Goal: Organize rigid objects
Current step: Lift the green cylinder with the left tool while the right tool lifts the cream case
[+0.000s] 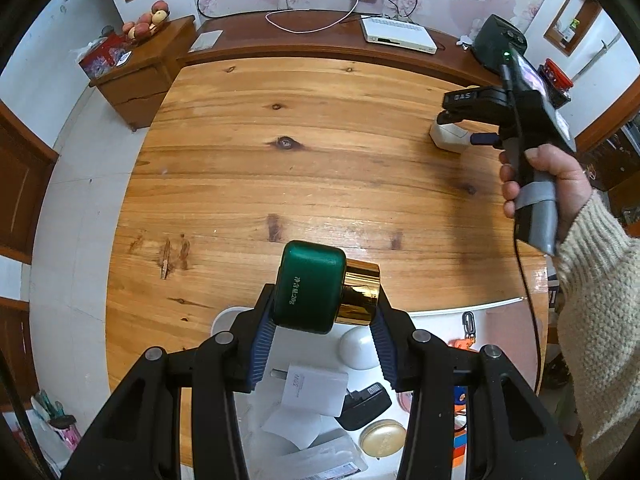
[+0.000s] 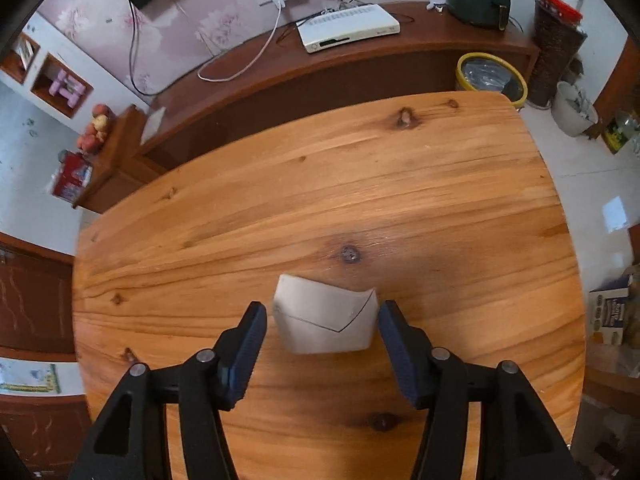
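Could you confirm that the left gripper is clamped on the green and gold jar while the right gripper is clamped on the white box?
Not quite: the right gripper is open, its pads clear of the white box, as the right wrist view shows. The left gripper is indeed clamped on the jar.

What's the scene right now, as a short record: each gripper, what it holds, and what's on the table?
left gripper: shut on green bottle, gold cap to the right, raised over the tray
right gripper: open, pads either side of white box, not touching it
white box: resting on the table
tray: white, at the near table edge, holds a white charger, black adapter, gold tin, white case
person: hand in a knit sleeve holds the right gripper's handle
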